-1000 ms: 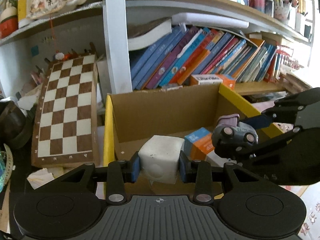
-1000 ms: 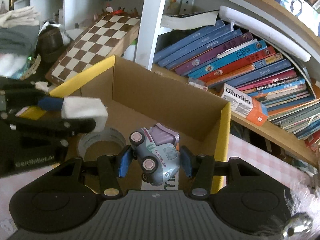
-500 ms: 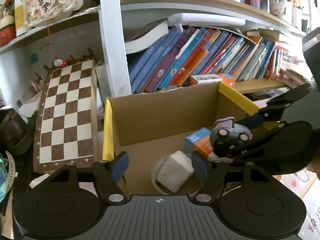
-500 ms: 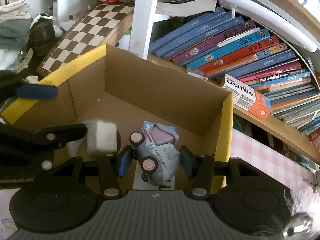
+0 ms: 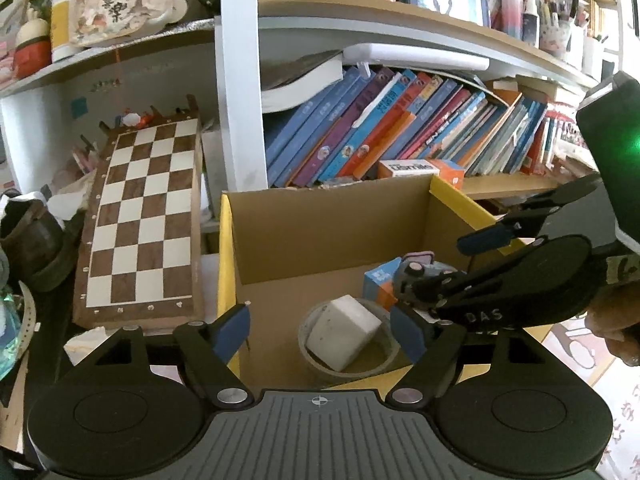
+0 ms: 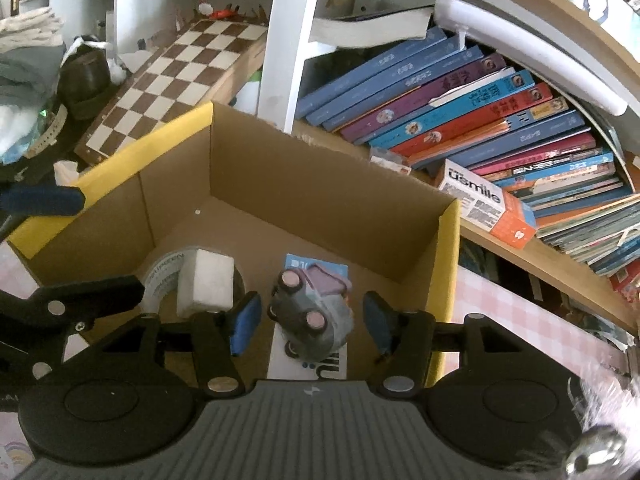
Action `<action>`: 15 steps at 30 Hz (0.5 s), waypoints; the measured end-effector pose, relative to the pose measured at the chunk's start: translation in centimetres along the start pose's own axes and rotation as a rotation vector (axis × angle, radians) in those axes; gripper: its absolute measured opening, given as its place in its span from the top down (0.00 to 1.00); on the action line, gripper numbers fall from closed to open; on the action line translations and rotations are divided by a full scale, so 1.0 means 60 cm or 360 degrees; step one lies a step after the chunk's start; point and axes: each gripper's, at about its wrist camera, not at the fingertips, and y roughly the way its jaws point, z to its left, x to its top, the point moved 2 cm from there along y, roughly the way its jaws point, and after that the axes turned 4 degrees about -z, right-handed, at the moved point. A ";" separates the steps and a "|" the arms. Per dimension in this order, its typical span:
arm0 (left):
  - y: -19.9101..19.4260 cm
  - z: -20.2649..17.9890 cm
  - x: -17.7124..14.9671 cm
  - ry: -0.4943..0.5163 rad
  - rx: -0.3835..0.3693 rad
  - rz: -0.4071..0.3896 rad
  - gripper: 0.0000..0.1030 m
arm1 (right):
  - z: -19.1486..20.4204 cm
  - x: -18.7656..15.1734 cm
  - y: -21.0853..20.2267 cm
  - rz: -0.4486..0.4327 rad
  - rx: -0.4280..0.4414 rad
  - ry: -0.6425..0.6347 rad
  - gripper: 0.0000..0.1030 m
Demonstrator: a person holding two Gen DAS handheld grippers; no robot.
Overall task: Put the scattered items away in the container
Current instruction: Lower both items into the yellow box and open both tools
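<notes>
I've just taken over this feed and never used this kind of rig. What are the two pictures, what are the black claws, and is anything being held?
There is no robot arm: a person carries a two-finger gripper in each hand, with a fisheye camera on each looking along its fingers. One picture is from the left gripper, the other from the right gripper. Both look down into a cardboard box with yellow edges, in front of a bookshelf. Both grippers are open and hold nothing. In the box, a white block sits tilted in a tape roll, and a toy car lies on a blue and white packet.
</notes>
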 end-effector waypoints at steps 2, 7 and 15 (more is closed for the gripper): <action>-0.010 -0.001 0.001 -0.0001 0.0001 -0.0010 0.23 | -0.001 0.000 -0.014 -0.0018 0.0000 0.0024 0.46; -0.037 -0.004 0.000 -0.0011 0.0000 -0.0032 0.23 | -0.004 0.000 -0.054 -0.0070 0.0003 0.0092 0.44; -0.075 -0.013 -0.014 -0.0010 0.0006 -0.0037 0.22 | 0.006 -0.014 -0.109 -0.0123 0.0001 0.0127 0.43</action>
